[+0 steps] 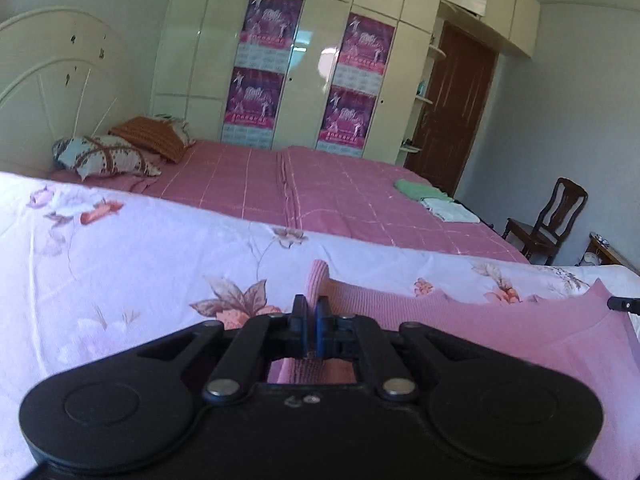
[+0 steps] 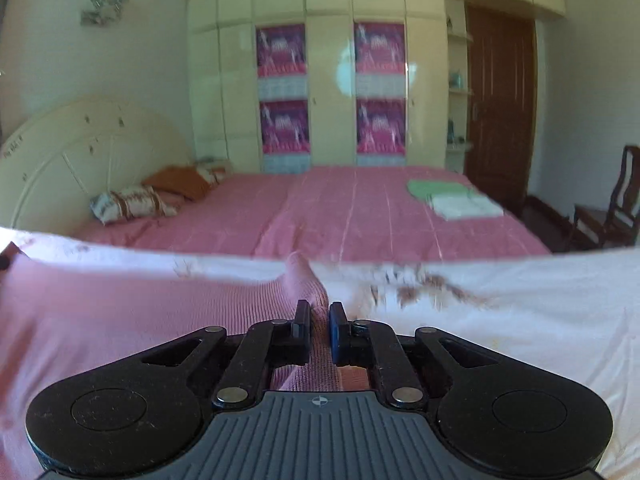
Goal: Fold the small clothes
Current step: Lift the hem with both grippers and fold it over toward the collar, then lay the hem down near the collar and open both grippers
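A pink ribbed knit garment [image 1: 500, 320] lies spread on a white floral sheet [image 1: 120, 264]. My left gripper [image 1: 311, 310] is shut on its left corner, and a fold of pink knit sticks up between the pads. In the right wrist view the same pink garment [image 2: 120, 312] stretches to the left. My right gripper [image 2: 319, 314] is shut on its right corner, with a ridge of knit pinched between the fingers. A dark tip of the right gripper [image 1: 622, 304] shows at the far right of the left wrist view.
Beyond the floral sheet [image 2: 520, 300] is a bed with a pink checked cover [image 1: 340, 200]. Pillows [image 1: 108, 156] lie at its head. Folded green and white clothes [image 1: 436, 200] rest at its far right. A wooden chair [image 1: 552, 220], a brown door and a cream wardrobe stand behind.
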Available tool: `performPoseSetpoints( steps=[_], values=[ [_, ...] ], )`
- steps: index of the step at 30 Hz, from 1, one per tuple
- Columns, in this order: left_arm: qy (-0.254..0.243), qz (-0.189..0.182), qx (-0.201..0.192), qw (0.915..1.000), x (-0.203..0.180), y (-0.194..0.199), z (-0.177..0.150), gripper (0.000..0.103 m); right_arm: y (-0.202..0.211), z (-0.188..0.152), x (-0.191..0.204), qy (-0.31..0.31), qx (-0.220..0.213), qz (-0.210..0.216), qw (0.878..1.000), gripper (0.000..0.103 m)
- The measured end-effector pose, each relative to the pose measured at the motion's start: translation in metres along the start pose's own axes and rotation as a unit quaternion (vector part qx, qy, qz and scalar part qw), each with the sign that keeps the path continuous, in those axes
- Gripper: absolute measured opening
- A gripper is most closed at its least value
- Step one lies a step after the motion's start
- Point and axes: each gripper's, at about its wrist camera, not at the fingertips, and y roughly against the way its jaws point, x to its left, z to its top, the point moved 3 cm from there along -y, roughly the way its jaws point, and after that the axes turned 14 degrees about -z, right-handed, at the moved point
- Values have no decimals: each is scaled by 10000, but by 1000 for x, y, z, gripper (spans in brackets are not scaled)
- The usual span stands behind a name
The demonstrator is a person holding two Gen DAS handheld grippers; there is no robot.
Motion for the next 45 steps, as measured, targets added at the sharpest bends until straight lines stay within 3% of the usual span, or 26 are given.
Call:
performPoseSetpoints(
  steps=[2, 7, 9, 11, 13, 14, 15, 16, 17, 18, 21, 25, 26, 28, 31, 34, 36, 38, 41, 43, 45],
  values=[
    [-94, 24, 32, 9999, -5, -2, 2, 3, -15, -3, 1, -93, 269, -32, 9996, 8],
    [-272, 32, 32, 9996, -10, -7, 11, 3, -17, 0, 1, -153, 232, -114, 9995, 8],
    [-384, 163, 379, 9984, -9, -22, 6, 4, -17, 1, -2, -223, 210, -156, 9994, 8],
    [-494, 316, 855, 9946, -9, -41, -4, 7, -29, -7, -3, -136, 492, -295, 9983, 8],
    [-618, 486, 846, 9933, -10, -42, -3, 22, -43, -17, 1, 8, 850, -393, 9956, 8],
    [-641, 625, 789, 9929, -11, -39, -1, 51, -42, -16, 2, -17, 799, -421, 9959, 10],
    [-661, 806, 642, 9925, -10, -31, 1, 64, -40, -14, 0, -49, 841, -466, 9954, 19],
    [-670, 902, 453, 9926, -12, -18, 4, 62, -36, -12, -1, -71, 835, -503, 9952, 27],
    [-653, 840, 405, 9935, -17, -8, 6, 62, -26, -8, -2, -72, 689, -630, 9956, 44],
    [-654, 637, 306, 9954, -30, 3, 6, 62, -14, -5, -2, -91, 471, -691, 9965, 46],
    [-892, -17, 383, 9953, -94, 4, -5, 63, 15, -3, 19, 12, 321, 112, 9994, 46],
    [-1476, -831, 657, 9834, -179, -6, -44, 63, 30, -18, 93, 872, 269, 1164, 9890, 46],
    [-1625, -935, 734, 9795, -189, -9, -55, 65, 33, -23, 106, 981, 291, 1399, 9849, 46],
    [-1778, -769, 980, 9761, -188, -18, -72, 65, 36, -32, 116, 1168, 325, 1653, 9788, 46],
    [-1430, -592, 963, 9832, -147, -14, -77, 68, 27, -44, 101, 1435, 403, 1156, 9820, 46],
    [-858, -449, 755, 9924, -108, 9, -68, 71, 6, -48, 40, 802, 708, -124, 9942, 46],
    [-686, -339, 766, 9941, -100, 18, -66, 68, 10, -48, 10, 186, 903, 53, 9957, 46],
    [-707, -324, 560, 9954, -113, 34, -64, 68, 35, -43, 7, 150, 713, -58, 9973, 46],
    [-755, -492, 454, 9949, -151, 46, -70, 68, 83, -45, 24, 101, 322, 291, 9990, 46],
    [-759, -619, 542, 9937, -172, 37, -80, 68, 98, -56, 47, 306, 319, 468, 9979, 46],
    [-849, -440, 747, 9926, -185, 24, -94, 68, 107, -69, 71, 538, 355, 606, 9961, 46]
  ],
)
